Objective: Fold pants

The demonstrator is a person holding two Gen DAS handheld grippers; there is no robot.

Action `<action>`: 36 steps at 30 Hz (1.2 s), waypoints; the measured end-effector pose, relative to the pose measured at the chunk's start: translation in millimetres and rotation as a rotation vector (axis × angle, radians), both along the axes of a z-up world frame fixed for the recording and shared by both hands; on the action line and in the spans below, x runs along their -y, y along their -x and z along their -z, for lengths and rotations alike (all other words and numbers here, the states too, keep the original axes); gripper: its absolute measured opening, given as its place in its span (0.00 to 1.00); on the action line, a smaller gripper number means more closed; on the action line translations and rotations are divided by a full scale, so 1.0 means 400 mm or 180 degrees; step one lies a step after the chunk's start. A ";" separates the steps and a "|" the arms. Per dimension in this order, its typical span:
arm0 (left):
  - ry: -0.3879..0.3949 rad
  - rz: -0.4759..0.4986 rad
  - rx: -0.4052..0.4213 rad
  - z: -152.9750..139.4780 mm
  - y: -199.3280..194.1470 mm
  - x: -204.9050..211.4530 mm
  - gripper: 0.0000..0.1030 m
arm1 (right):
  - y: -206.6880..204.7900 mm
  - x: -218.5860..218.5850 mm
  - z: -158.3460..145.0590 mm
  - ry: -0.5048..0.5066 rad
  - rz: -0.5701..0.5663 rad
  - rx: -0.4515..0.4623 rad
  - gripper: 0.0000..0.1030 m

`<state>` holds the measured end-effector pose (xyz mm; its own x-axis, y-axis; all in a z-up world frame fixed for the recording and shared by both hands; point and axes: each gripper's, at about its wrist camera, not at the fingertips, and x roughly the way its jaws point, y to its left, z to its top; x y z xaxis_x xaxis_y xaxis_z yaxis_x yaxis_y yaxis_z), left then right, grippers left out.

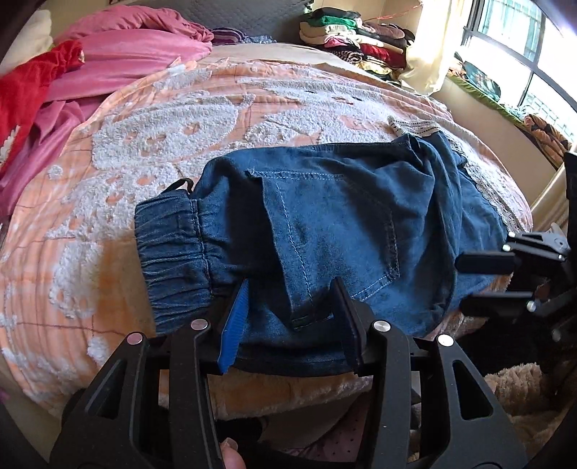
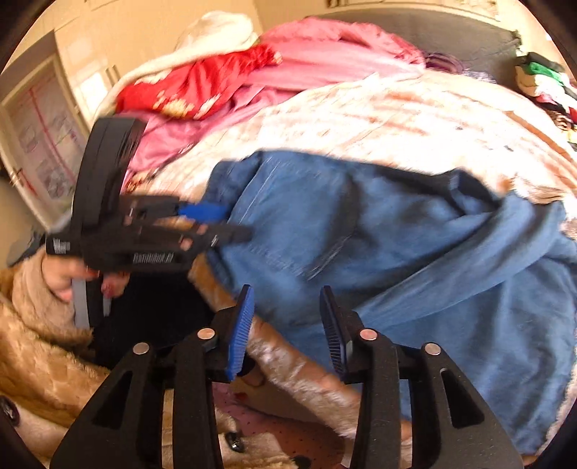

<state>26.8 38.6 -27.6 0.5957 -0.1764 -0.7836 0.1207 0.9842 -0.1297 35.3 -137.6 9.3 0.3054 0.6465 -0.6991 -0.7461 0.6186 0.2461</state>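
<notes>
Blue denim pants (image 1: 324, 231) lie folded across the near edge of a bed, the elastic waistband (image 1: 173, 252) at the left. My left gripper (image 1: 290, 288) is open, its fingers straddling the near edge of the pants; it also shows at the left of the right wrist view (image 2: 230, 223). My right gripper (image 2: 286, 292) is open and empty just in front of the pants (image 2: 396, 252), and appears at the right of the left wrist view (image 1: 461, 281). The right wrist view is motion-blurred.
The bed has an orange and white fleece cover (image 1: 180, 119). Pink and red bedding (image 1: 90, 65) is piled at the far left. A stack of folded clothes (image 1: 353, 32) stands at the back. Tan fur fabric (image 2: 32, 360) lies below the bed edge. A window (image 1: 523, 47) is at the right.
</notes>
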 end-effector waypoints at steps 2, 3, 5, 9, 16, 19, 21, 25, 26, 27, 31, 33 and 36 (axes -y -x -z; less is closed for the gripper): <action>-0.0004 0.0002 -0.0003 0.002 -0.002 0.000 0.37 | -0.020 0.010 -0.007 -0.0005 0.0103 0.0048 0.42; -0.0004 -0.0001 -0.0004 0.002 -0.002 0.000 0.37 | -0.034 0.013 -0.007 0.0009 0.0158 0.0056 0.43; -0.0012 -0.0004 0.0000 0.004 -0.004 0.001 0.37 | -0.061 0.006 0.000 0.0047 0.0232 0.0043 0.43; -0.0023 -0.0007 0.0006 0.006 -0.004 0.002 0.37 | -0.096 -0.012 0.035 0.0122 0.0278 -0.0040 0.44; -0.0012 -0.0016 0.0029 0.014 -0.005 0.002 0.37 | -0.124 -0.032 0.109 0.0328 0.0414 -0.0198 0.44; -0.0014 -0.0055 0.0060 0.011 -0.001 0.005 0.37 | -0.121 -0.025 0.101 0.0297 0.0423 -0.0202 0.45; -0.0027 -0.0066 0.0101 0.001 0.003 0.009 0.37 | -0.117 -0.011 0.086 0.0246 0.0463 -0.0191 0.49; 0.0003 -0.0080 0.0172 -0.030 0.015 0.013 0.38 | -0.113 0.036 0.045 0.0069 0.0588 -0.0167 0.54; 0.0021 -0.0096 0.0184 -0.038 0.018 0.012 0.39 | -0.111 0.047 0.037 0.0055 0.0619 -0.0151 0.55; 0.0028 -0.0113 0.0196 -0.046 0.021 0.010 0.41 | -0.110 0.061 0.027 0.0046 0.0659 -0.0126 0.56; 0.0024 -0.0128 0.0287 -0.080 0.032 0.015 0.44 | -0.105 0.105 0.008 0.0006 0.0800 -0.0076 0.60; 0.0070 -0.0110 0.0319 -0.097 0.035 0.021 0.46 | -0.107 0.124 0.000 0.0006 0.0878 -0.0050 0.62; 0.0116 -0.0042 0.0350 -0.113 0.034 0.040 0.51 | -0.106 0.157 -0.008 -0.0010 0.0990 -0.0016 0.62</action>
<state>13.3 22.5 17.5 0.6802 -0.1951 -0.7066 0.1234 0.9807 -0.1520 77.8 -200.5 12.5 0.4855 0.5248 -0.6992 -0.5199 0.8163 0.2517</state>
